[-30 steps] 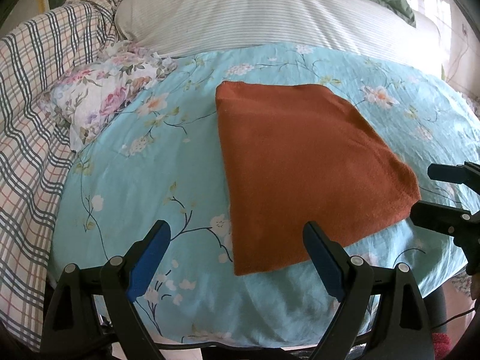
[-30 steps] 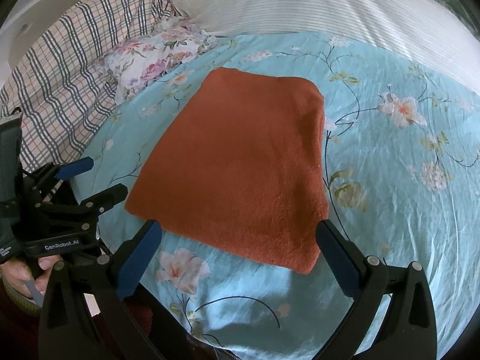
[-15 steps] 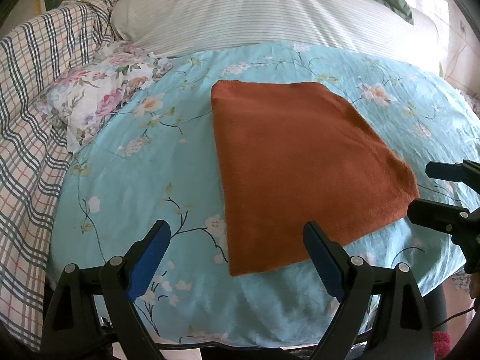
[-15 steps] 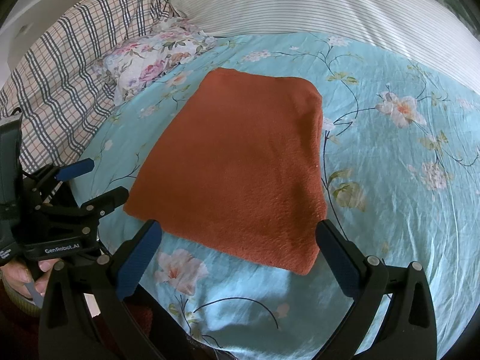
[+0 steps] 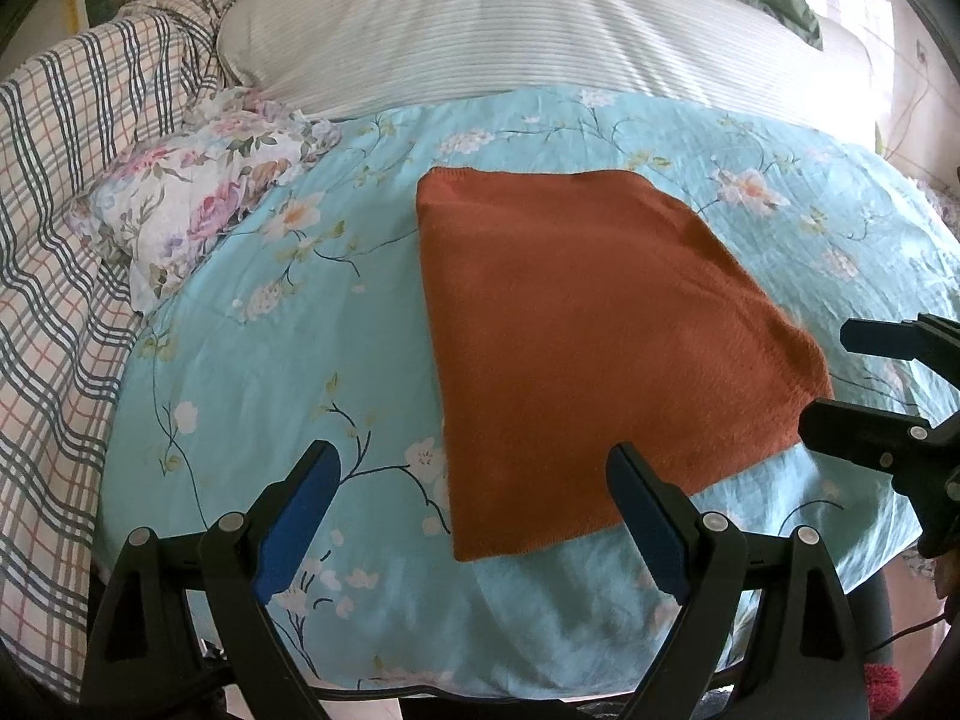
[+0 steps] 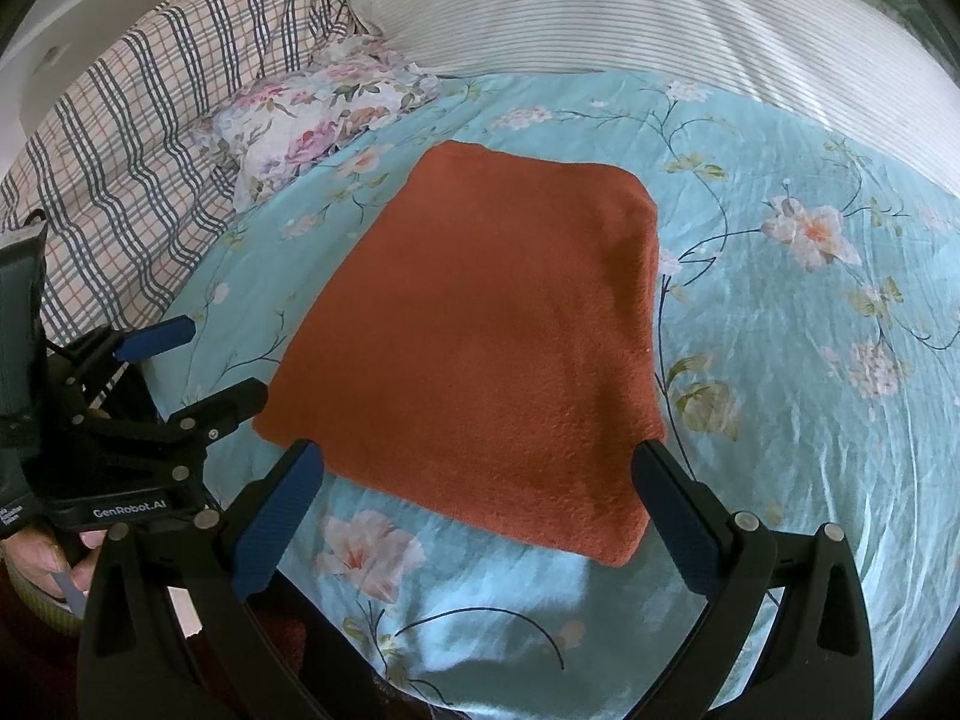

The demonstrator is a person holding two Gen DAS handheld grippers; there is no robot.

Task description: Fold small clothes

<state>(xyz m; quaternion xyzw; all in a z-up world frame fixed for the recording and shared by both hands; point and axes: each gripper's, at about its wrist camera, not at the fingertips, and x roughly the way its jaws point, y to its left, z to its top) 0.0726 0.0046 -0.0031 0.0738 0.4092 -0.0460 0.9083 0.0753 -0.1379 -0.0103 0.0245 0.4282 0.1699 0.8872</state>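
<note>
While rust-orange cloth (image 5: 594, 354) lies flat on floral bedsheet (image 5: 288, 372), both grippers hang short of its near edge, jaws wide, holding nothing; left gripper (image 5: 474, 516) off near-left corner, right gripper (image 6: 480, 516) squarely before near edge, judged nearer; long axis runs away from jaws; count: one cloth, two grippers, one floral pillow (image 5: 198, 210)

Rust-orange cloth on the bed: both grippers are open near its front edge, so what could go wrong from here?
1. The rust-orange cloth lies flat on the soft floral sheet; a pinch may grab the sheet too.
2. It looks layered along its right side, so the right gripper might lift only the top layer.
3. The left gripper sits close, so the two could collide.
</note>
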